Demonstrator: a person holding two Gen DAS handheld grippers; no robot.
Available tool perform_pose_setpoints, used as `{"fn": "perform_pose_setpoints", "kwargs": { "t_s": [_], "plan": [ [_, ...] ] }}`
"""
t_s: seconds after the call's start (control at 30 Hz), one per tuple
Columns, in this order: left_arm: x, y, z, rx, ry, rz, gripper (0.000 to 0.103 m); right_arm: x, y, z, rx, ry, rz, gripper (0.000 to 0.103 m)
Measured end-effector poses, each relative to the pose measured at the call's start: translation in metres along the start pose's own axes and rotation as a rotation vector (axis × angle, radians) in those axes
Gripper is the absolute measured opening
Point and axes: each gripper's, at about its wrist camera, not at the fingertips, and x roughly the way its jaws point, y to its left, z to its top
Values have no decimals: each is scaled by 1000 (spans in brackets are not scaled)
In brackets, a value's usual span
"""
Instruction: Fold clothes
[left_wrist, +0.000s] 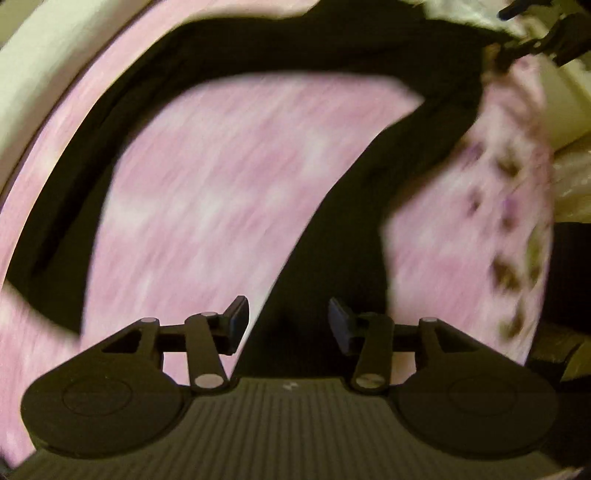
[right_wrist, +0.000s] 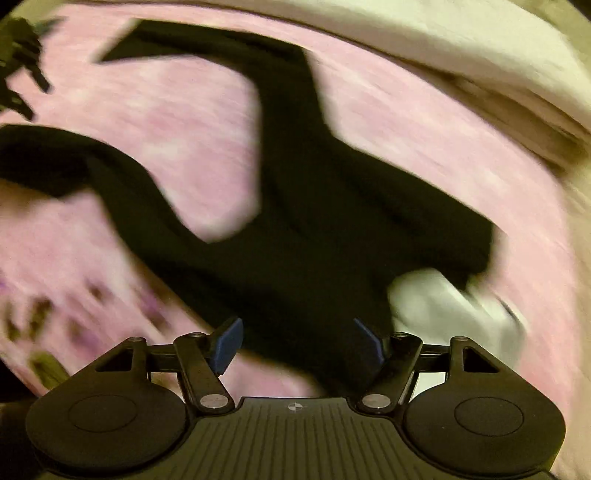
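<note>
- Your left gripper (left_wrist: 288, 325) stood with its jaws apart, nothing between the pads; your right gripper (right_wrist: 299, 345) was spread wider, equally empty — the black garment (right_wrist: 306, 221) lay loose below both, sprawled on the pink bedsheet (left_wrist: 221, 184).
- You probably needed to flatten the garment first: pinch two far-apart edges and draw it taut.
- Only your right view showed a white patch (right_wrist: 439, 299) at the garment's edge; only your left view showed the sheet's dark-printed border (left_wrist: 517, 221).

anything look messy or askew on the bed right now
Yes. The black garment lies sprawled and twisted on the pink sheet, its long parts splayed in different directions rather than flat. A white piece pokes out beside it.
</note>
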Motion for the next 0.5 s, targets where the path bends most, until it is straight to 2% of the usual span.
{"fn": "perform_pose_setpoints", "kwargs": {
  "t_s": [0.07,0.13,0.2,0.3,0.37,0.4,0.43,0.47,0.5],
  "plan": [
    [8,-32,28,58,-49,-36,44,-12,-6,-29,-25,30,-97,73],
    [16,-66,56,113,-85,-58,45,-17,-6,-59,-146,59,-139,75],
    [26,-100,83,160,-116,-77,47,-7,-10,-83,-293,64,-154,76],
    [54,-139,116,166,-121,-75,50,19,-22,-110,-497,23,-165,76],
    [74,-160,133,152,-89,-61,50,36,-47,-110,-519,-46,-109,75],
    [84,-169,141,140,-60,-50,50,44,-60,-110,-524,-80,-74,69],
    [91,-176,148,129,-30,-39,50,48,-74,-103,-481,-104,14,35],
    [93,-180,155,119,-15,-33,50,51,-86,-96,-439,-98,105,8],
    [95,-184,163,102,-5,-31,50,50,-102,-86,-398,-89,186,7]
  ]
}}
